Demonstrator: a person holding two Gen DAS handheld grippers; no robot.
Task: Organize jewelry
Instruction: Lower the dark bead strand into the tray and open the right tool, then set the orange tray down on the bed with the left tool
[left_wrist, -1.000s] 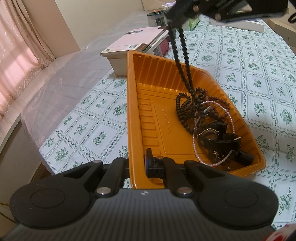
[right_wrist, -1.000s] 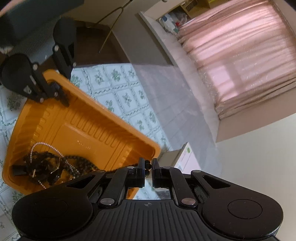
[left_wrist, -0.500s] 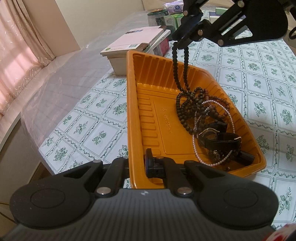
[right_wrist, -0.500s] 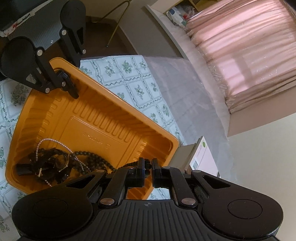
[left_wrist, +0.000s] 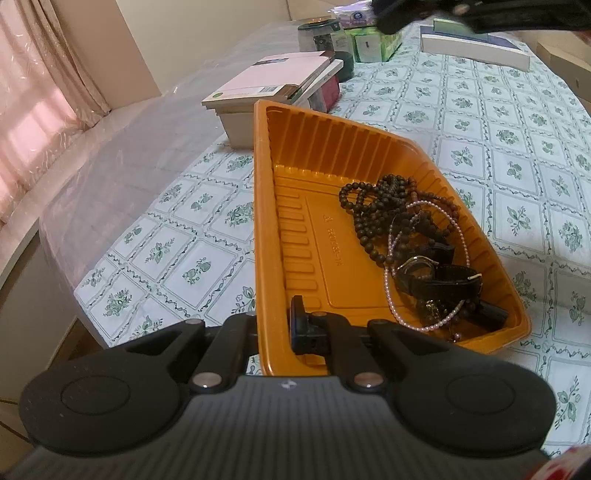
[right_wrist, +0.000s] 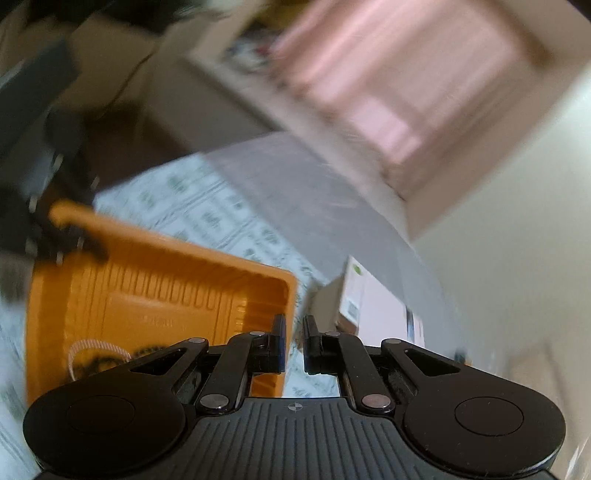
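Jewelry sits heaped in one end of an orange tray (left_wrist: 266, 221), the end away from the books (left_wrist: 273, 81). The pile is a dark bead necklace (left_wrist: 373, 221), a pink pearl strand (left_wrist: 461, 236) and a black-strapped watch (left_wrist: 421, 266), all tangled and touching each other. More small dark bits lie under them, too jumbled to tell apart. The rest of the tray floor is bare.

The tray is on the bench (left_wrist: 498, 122), which has a green floral cloth. One corner of the tray is just beside the stack of books. Behind the books are a jar (left_wrist: 317, 35) and a green tissue pack (left_wrist: 373, 40). Pink curtain (left_wrist: 37, 92) is off to the side.

Left claw (left_wrist: 275, 328) is clamped on the tray's near side wall, one finger inside and one outside, jaws pinched tight on the rim.

Right claw (right_wrist: 294, 343) is up in the air past the tray's far end and touches nothing. Only a blurred black piece of it shows at the top edge of the left wrist view. Its own view is motion-blurred. The jaws are narrow, nearly closed with a thin gap, and nothing is held between them. Through the gap I see the cloth, with the tray corner on one side and the books on the other. No strand hangs from it, and all the beads lie in the tray.
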